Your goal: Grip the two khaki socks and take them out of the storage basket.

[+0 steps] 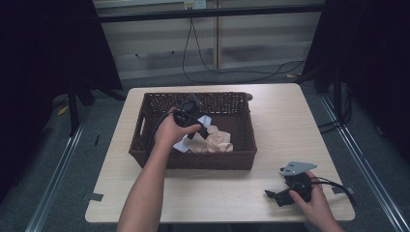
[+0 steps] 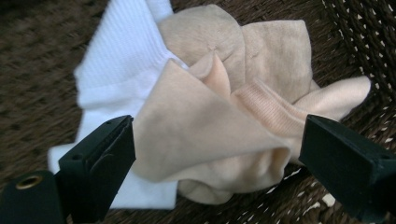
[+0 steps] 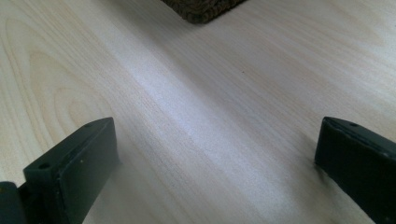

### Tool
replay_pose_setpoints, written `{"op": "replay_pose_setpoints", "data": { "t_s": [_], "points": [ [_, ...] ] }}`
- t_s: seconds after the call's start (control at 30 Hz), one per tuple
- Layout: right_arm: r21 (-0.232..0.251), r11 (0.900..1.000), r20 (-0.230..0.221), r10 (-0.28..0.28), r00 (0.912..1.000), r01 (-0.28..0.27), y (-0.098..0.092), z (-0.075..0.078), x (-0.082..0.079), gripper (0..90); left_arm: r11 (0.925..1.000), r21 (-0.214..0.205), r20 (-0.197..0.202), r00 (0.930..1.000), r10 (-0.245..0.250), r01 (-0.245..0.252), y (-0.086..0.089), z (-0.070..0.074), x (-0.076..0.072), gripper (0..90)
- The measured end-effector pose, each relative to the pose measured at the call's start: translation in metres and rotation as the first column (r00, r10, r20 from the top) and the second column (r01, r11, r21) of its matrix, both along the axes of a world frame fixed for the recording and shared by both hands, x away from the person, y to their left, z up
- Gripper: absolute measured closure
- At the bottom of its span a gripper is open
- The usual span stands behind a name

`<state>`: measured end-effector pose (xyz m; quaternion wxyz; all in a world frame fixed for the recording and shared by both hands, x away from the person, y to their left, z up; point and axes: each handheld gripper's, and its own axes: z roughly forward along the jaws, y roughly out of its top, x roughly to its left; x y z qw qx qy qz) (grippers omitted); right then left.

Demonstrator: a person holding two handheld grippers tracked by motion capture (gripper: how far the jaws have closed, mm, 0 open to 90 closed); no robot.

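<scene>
A dark wicker basket (image 1: pixel 147 145) stands on the light wooden table (image 1: pixel 280 125). Inside it lie a crumpled beige cloth (image 1: pixel 216 140) (image 2: pixel 219 116) and a white cloth (image 1: pixel 186 143) (image 2: pixel 126 65) partly under it. My left gripper (image 1: pixel 205 133) (image 2: pixel 217 158) is down in the basket, open, its jaws standing on either side of the beige cloth. My right gripper (image 1: pixel 271 195) (image 3: pixel 217 154) rests open low over the bare table near the front right edge, with nothing between its jaws.
The basket's near corner (image 3: pixel 203 11) shows at the top of the right gripper view. Black cables hang behind the table against the wall (image 1: pixel 198 53). Dark stands and curtains flank both sides. Bare tabletop lies right of the basket.
</scene>
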<state>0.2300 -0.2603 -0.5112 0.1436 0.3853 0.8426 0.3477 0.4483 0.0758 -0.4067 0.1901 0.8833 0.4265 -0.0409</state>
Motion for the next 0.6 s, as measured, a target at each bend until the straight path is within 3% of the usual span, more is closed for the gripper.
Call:
{"op": "replay_pose_setpoints", "data": {
  "t_s": [0.23,0.4,0.47,0.53,0.57,0.6],
  "points": [
    [-0.001,1.0000,0.002,0.004,1.0000,-0.004,0.000,0.000,0.000,0.0,0.9995,0.017,-0.023,0.9994,0.026,-0.026,-0.003,-0.011,0.008,9.3],
    [-0.005,1.0000,0.006,0.000,1.0000,0.000,0.000,0.000,0.000,0.0,0.9984,0.026,-0.044,0.9977,0.051,-0.050,-0.005,-0.021,0.013,18.0],
    [-0.006,1.0000,0.011,0.002,0.9999,-0.002,0.000,0.000,0.001,0.0,0.9983,0.028,-0.062,0.9967,0.054,-0.052,-0.004,-0.022,0.013,34.5],
    [-0.005,1.0000,0.006,0.001,1.0000,-0.001,0.000,0.000,0.000,0.0,0.9979,0.033,-0.068,0.9960,0.058,-0.056,-0.003,-0.022,0.014,44.9],
    [-0.005,1.0000,0.006,0.001,1.0000,-0.001,0.000,0.000,0.001,0.0,0.9974,0.041,-0.069,0.9958,0.061,-0.059,0.000,-0.022,0.014,44.9],
    [-0.006,1.0000,0.011,0.004,0.9999,-0.004,-0.001,0.000,0.001,0.0,0.9964,0.071,-0.082,0.9952,0.053,-0.048,0.004,-0.020,0.014,59.3]
  ]
}}
